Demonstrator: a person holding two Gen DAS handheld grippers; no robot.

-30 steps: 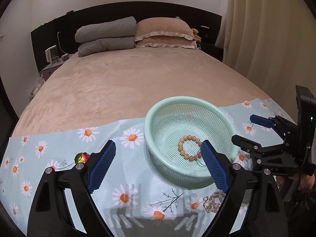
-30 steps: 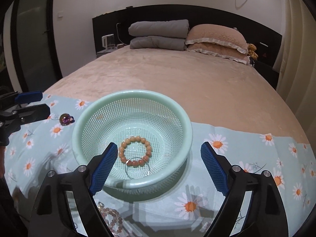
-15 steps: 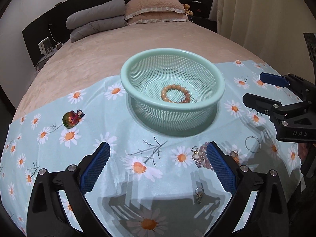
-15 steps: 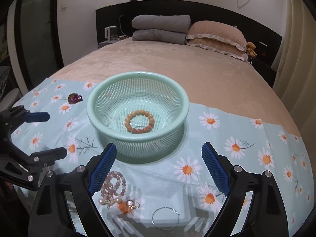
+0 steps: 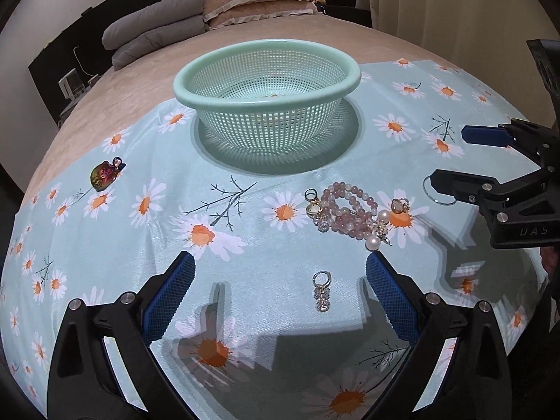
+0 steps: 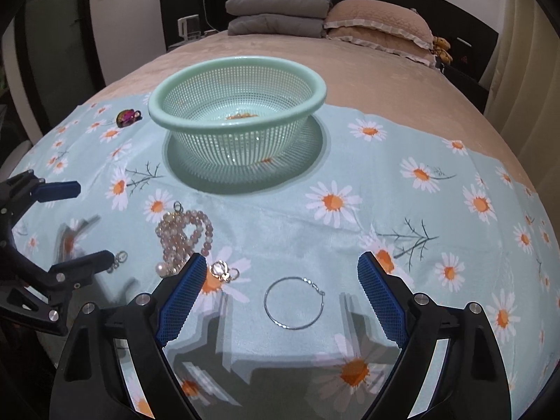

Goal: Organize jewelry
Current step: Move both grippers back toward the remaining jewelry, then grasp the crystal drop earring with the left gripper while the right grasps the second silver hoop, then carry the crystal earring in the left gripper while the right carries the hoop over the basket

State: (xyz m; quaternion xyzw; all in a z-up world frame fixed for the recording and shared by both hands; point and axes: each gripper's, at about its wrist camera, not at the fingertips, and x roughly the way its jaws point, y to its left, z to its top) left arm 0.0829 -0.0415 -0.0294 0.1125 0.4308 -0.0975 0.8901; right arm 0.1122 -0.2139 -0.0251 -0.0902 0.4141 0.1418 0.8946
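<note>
Both tongs point(image 5: 280, 280) point(image 6: 281, 281) agape above jewelry point(image 5: 344, 211)

The basket point(image 5: 267, 98) stands on the cloth point(image 5: 140, 245) spread over the bed point(image 6: 385, 70). A charm point(image 5: 103, 175) lies to its left. Before it lies the bracelet point(image 5: 350, 210); nearer lies an earring point(image 5: 322, 290); a hoop point(image 6: 293, 302) lies right of these.

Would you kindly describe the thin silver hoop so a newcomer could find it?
Start at the green mesh basket on the daisy cloth. Nearer the camera, right of the pink bead bracelet, lies the silver hoop: one plain wire ring without beads or pearls.
</note>
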